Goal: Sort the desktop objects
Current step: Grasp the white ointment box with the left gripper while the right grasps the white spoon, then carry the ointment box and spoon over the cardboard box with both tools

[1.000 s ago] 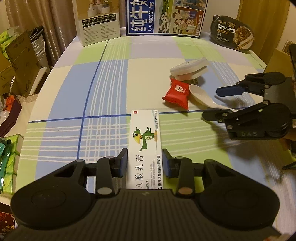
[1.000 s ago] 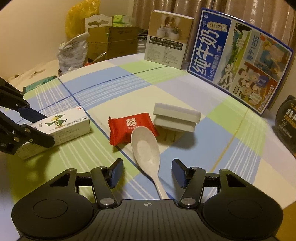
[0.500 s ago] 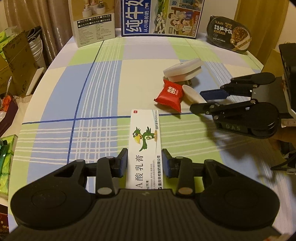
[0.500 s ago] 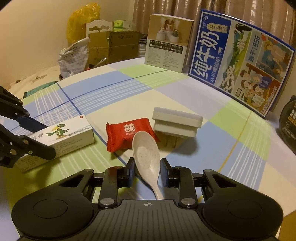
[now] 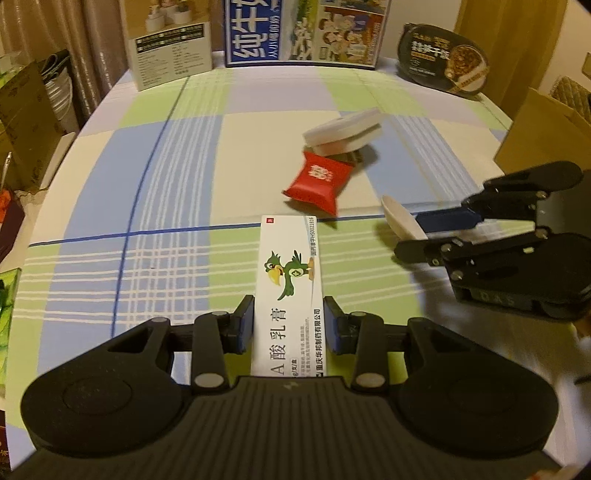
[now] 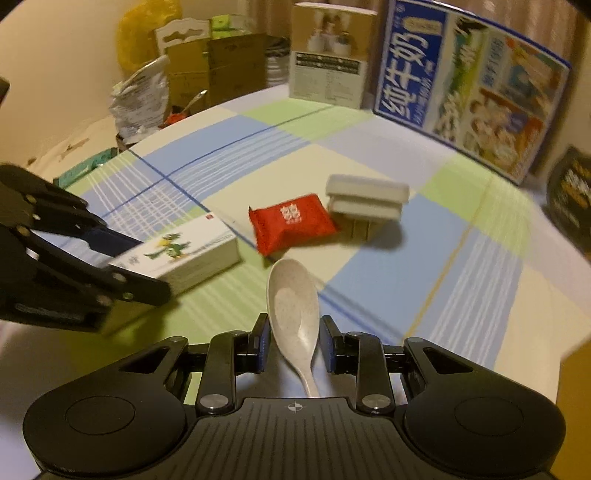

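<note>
Spoon (image 6: 293, 306) lay lengthwise between the right gripper's (image 6: 291, 345) pinching fingers at lower centre; left gripper (image 5: 289, 325) likewise clamped the medicine box (image 5: 290, 284).

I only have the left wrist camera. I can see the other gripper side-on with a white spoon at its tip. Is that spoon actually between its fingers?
Observer: Yes. In the right wrist view the spoon has its handle running back between the pads of the right gripper, which close on it where the bowl narrows. The bowl faces up.
Operator: And what lies beyond the table edge, past the left gripper?
Observer: A crumpled silver bag, which your view does not show.
Operator: Anything behind it?
Observer: A yellow bag against the wall.
</note>
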